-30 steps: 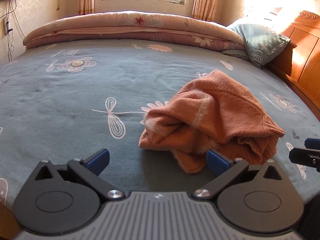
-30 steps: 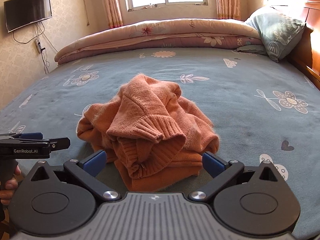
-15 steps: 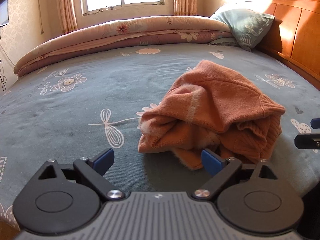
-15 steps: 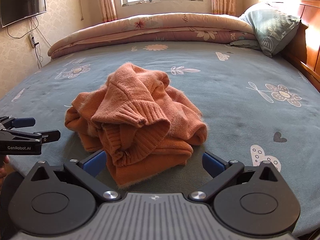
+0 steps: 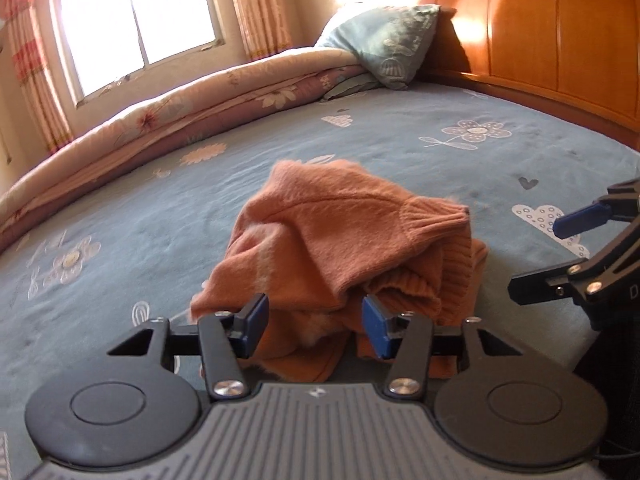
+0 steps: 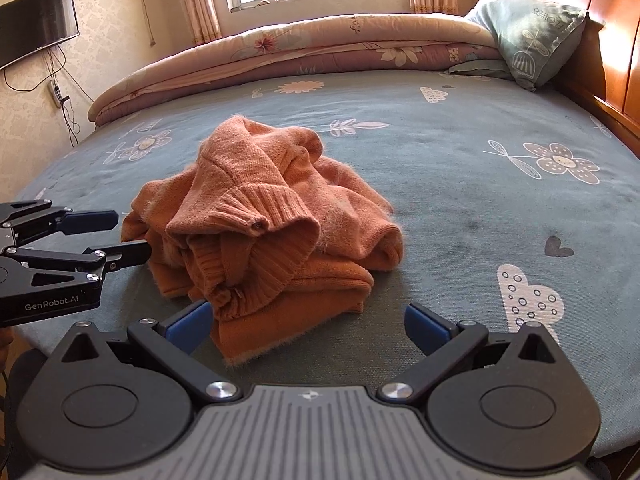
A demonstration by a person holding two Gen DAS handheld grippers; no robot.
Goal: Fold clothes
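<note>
Nothing of the folding is looking done yet: the orange sweater [image 6: 260,232] is lying in a crumpled heap on the bed [image 6: 460,184], sleeves and ribbed hem bunched over one another, with no flat panel laid out. By my reckoning it all remains to be done: pulling the heap apart, spreading it flat, then bringing sleeves and body over.

The sweater is sitting toward the near edge of the bed, well short of the rolled quilt [image 6: 304,48] and the pillow [image 6: 528,28] beyond it.

The left claw [image 5: 314,326] is reaching in at the sweater's near left flank, pointing downward and tipped over to one side. Its jaws have just been closing and are standing about half spread, with loose folds of the sweater lying between them. From this low angle I cannot be sure the blue pads are pressing on the knit; a gap is showing beside each, so I am taking it as not yet pinching.

The right claw [image 6: 308,326] is hovering just off the sweater's near right corner, angled down at the bed, jaws spread wide. Its left fingertip is sitting beside the hem; nothing is being gripped. A bit of the person's hand is showing behind the left claw.
</note>
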